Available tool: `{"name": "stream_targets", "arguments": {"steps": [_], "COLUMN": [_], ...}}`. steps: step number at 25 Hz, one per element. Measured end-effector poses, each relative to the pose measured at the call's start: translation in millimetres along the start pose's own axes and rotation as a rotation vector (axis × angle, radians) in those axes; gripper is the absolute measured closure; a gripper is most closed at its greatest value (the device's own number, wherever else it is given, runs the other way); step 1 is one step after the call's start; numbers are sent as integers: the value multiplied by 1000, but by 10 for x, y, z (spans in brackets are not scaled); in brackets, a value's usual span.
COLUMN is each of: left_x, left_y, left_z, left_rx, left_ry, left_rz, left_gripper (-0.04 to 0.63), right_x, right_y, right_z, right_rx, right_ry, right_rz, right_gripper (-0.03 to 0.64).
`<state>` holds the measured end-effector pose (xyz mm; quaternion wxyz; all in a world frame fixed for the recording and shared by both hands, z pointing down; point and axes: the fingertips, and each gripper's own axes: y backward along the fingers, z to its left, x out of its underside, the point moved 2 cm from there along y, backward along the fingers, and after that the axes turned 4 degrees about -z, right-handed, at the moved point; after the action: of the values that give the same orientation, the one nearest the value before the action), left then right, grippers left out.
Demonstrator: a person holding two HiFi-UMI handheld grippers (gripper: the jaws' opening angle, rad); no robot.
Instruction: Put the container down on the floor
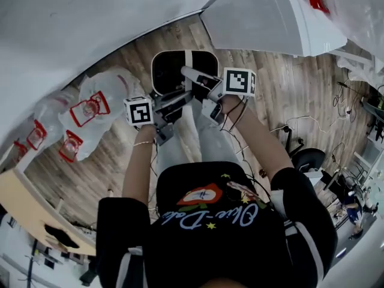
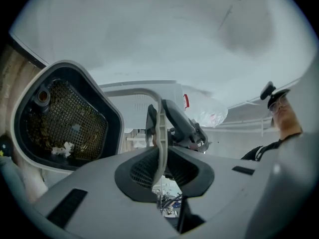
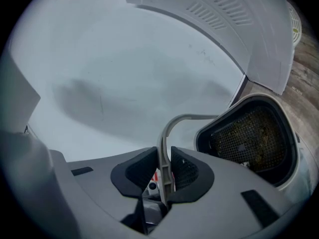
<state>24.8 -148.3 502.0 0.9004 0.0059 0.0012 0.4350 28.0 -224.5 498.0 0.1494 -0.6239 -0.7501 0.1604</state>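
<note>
over the floor the container hangs by its thin handle, left claw and right claw both clamped on it from opposite sides; the floor looks straight below.

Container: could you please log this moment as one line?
left gripper: shut on handle | right gripper: shut on handle | container: carried over floor

Bare wooden floor right of the container, plastic bags close at its left
</note>
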Motion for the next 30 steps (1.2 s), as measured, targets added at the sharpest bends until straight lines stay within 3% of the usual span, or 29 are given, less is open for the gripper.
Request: {"name": "stream_targets", "arguments": {"steps": [8,16,30], "left_x": [4,-115,-51], "left_y": [-115,-163,-203], "left_z": [650,1421,2228], "left_rx": [-26,-95,-182], "left_ry": [27,24,57], "left_rz": [-67,-69,-127], "left_gripper": [545,545,541], "right_x": [-72,-184,-114], "right_y": [-280,-665,-1006], "right_z": [-567,-1240,-2018], "right_rx": [2,25,75], "right_ry": [48,45,97], "right_rz": [86,98,155], "right_gripper": [552,553,552]}}
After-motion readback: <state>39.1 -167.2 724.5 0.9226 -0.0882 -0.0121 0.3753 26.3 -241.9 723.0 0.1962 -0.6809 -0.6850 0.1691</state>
